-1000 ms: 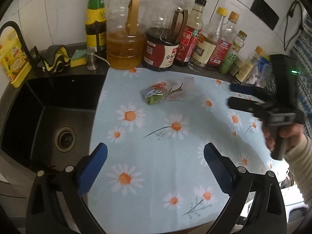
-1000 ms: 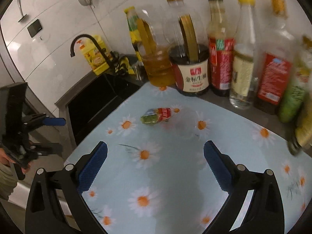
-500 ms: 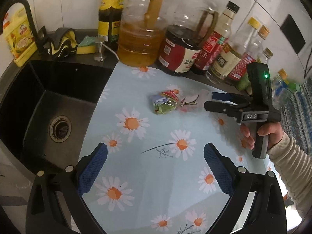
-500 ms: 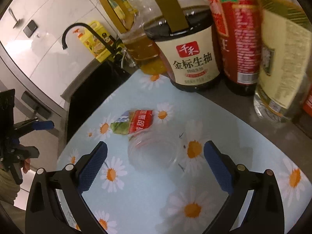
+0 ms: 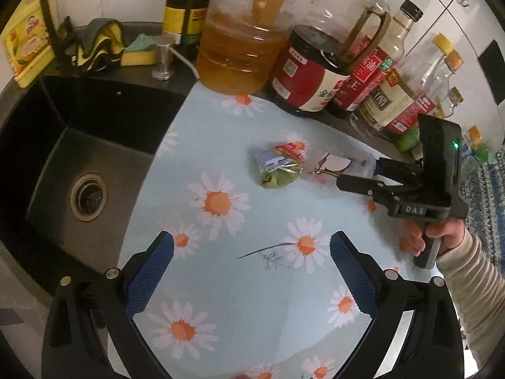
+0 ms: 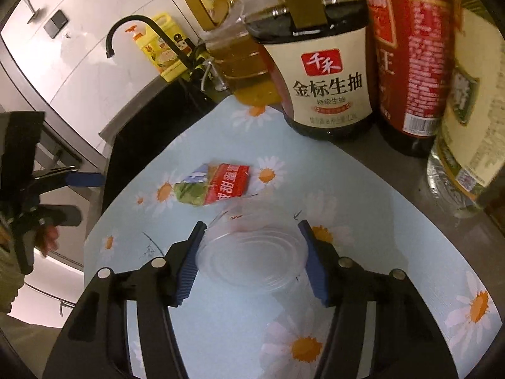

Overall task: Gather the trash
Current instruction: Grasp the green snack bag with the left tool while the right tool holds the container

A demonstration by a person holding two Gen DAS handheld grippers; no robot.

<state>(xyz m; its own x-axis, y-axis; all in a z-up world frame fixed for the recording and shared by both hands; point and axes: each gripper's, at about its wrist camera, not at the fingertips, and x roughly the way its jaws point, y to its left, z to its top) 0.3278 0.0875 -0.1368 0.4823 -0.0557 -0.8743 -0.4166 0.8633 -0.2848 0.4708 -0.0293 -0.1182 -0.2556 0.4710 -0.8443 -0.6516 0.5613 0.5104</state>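
Note:
A clear plastic cup point(image 6: 252, 255) lies on the daisy-print mat point(image 6: 363, 221), with its peeled lid point(image 5: 333, 164) showing in the left wrist view. My right gripper point(image 6: 251, 225) straddles the cup; its jaws are closing and the blue pads point(image 6: 189, 262) touch both sides of it. From the left wrist view the right gripper point(image 5: 358, 173) reaches in from the right, held by a hand. A crumpled red and green snack wrapper point(image 6: 217, 188) point(image 5: 279, 169) lies just beyond the cup. My left gripper point(image 5: 251, 240) hovers open over the mat, well short of the wrapper, holding nothing.
A black sink point(image 5: 63, 173) borders the mat on the left, with a faucet point(image 6: 135, 25), a sponge point(image 5: 137, 57) and a cloth behind it. An oil jug point(image 5: 240, 53), a soy sauce bottle point(image 5: 309, 79) and several more bottles line the back wall.
My right gripper dropped to the clear cup and its jaws closed from wide open onto it. My left gripper moved lower and closer over the mat, staying open.

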